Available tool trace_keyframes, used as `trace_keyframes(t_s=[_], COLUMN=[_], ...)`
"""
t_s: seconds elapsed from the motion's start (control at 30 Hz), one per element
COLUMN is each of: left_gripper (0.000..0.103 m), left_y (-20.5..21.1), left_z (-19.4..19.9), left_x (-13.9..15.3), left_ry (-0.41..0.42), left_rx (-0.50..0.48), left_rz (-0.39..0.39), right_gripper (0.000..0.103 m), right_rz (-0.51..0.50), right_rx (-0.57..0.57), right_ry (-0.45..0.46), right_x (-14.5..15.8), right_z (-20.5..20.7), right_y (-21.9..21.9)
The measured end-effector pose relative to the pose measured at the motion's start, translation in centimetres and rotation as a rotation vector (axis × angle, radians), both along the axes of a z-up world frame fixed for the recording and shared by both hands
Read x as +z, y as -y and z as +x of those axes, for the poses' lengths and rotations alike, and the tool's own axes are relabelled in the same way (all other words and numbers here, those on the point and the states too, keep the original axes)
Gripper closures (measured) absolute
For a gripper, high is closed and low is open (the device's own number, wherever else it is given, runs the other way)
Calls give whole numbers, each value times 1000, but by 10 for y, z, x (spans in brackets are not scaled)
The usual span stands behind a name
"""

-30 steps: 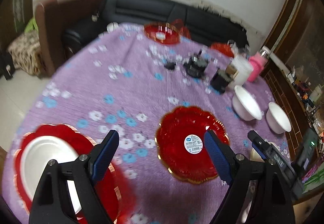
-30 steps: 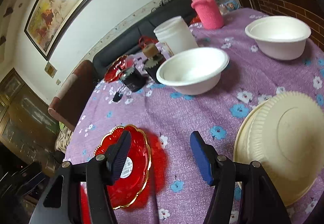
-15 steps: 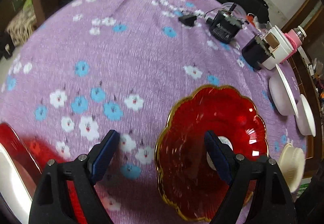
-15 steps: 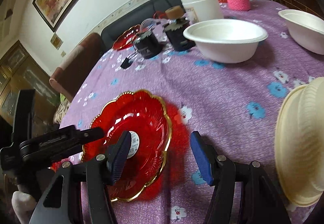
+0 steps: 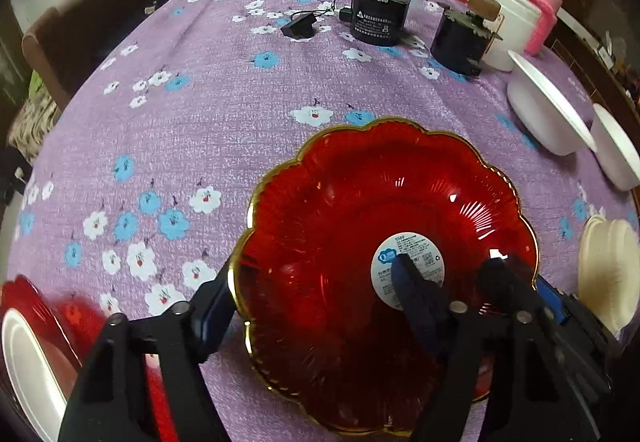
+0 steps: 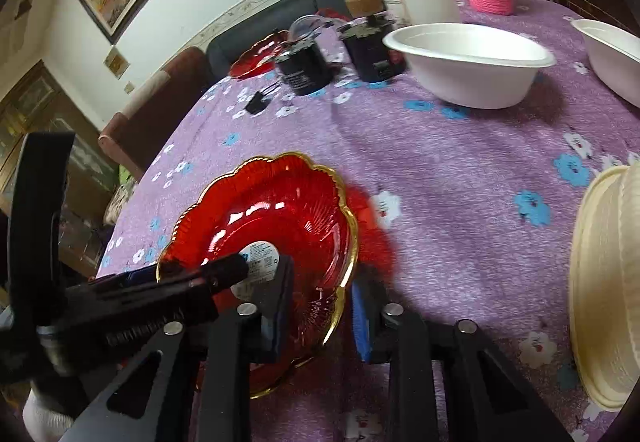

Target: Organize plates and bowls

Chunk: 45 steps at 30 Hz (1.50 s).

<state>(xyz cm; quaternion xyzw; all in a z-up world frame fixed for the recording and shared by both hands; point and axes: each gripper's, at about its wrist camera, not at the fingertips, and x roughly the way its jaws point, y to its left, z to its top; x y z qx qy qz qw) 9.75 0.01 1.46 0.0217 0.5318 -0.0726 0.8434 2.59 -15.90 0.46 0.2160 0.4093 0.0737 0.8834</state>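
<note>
The scalloped plate [image 5: 360, 210] is translucent red with a gold rim and a white-and-blue round sticker [image 5: 408, 262]. The counter [image 5: 240, 102] wears purple cloth scattered with white and blue flowers. At right, two bowls [image 5: 548, 114] are white, the stacked plates [image 6: 604, 274] cream.

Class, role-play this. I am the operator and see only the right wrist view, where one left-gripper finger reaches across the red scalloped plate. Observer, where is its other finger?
Observer: The left gripper has its jaws open across the red, gold-rimmed scalloped glass plate. The other finger sits outside the near-left rim.
Operator: Is anything further left?
Observer: Yes, a white round plate lies in another red plate.
</note>
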Motion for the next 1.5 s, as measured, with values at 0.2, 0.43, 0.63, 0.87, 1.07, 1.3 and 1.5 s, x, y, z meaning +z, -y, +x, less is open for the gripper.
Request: trace_keyframes(t_s=[0.2, 0.43, 0.63, 0.87, 1.07, 1.3, 1.5], left_gripper=[61, 61, 60, 60, 60, 60, 60], left_y=[-9, -11, -16, -25, -34, -49, -66], left_z=[-6, -22, -37, -55, -74, -99, -118], left_x=[6, 24, 39, 52, 67, 79, 82], left_ry=[-2, 63, 113, 142, 184, 243, 259], left_rx=[21, 30, 34, 41, 60, 100, 130], left_rz=[-22, -40, -65, -109, -142, -143, -151], right_gripper=[88, 88, 88, 88, 88, 88, 88], right_rz=[26, 33, 51, 99, 121, 132, 133], right_rx=[-52, -52, -48, -35, -8, 46, 94], right_ry=[-21, 9, 27, 47, 77, 121, 150], right_x=[1, 9, 13, 19, 27, 38, 46], right_z=[-2, -8, -13, -18, -23, -32, -41], right_y=[16, 17, 17, 19, 14, 0, -16])
